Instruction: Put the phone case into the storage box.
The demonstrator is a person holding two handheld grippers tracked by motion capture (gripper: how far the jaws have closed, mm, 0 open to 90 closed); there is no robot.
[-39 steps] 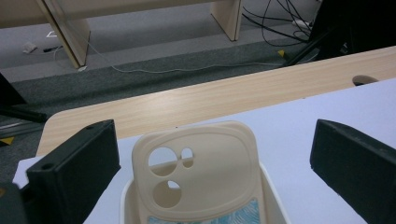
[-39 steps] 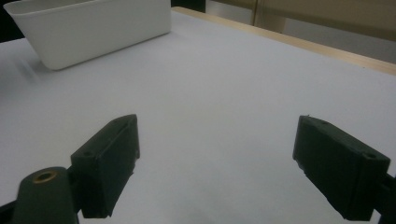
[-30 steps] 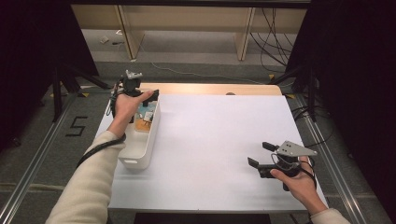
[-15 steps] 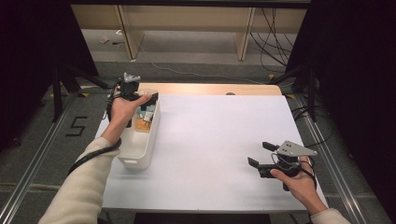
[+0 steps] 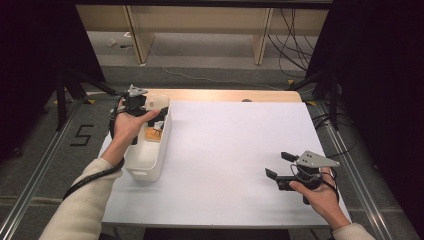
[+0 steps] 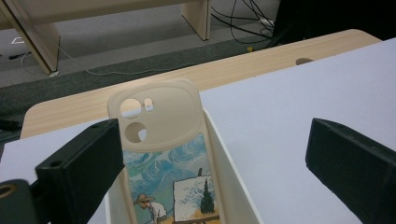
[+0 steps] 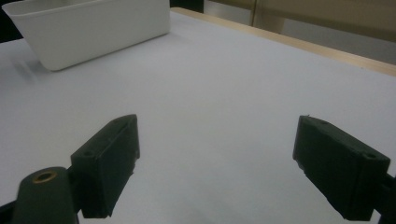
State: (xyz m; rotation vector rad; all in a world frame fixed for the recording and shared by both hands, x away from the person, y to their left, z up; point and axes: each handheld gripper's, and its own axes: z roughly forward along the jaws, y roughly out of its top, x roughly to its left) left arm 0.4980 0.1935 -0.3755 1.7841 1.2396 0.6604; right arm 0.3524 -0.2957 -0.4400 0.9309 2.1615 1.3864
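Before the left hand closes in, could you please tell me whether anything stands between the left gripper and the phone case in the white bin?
Nothing visible does. The left gripper has its jaws open over the white bin, and the phone case stands unobstructed between them.

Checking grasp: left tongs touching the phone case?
Cannot tell. In the left gripper view the left tongs are wide open, but one jaw overlaps the phone case edge.

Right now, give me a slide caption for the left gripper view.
Open left gripper poised over a painted phone case standing in a white bin.
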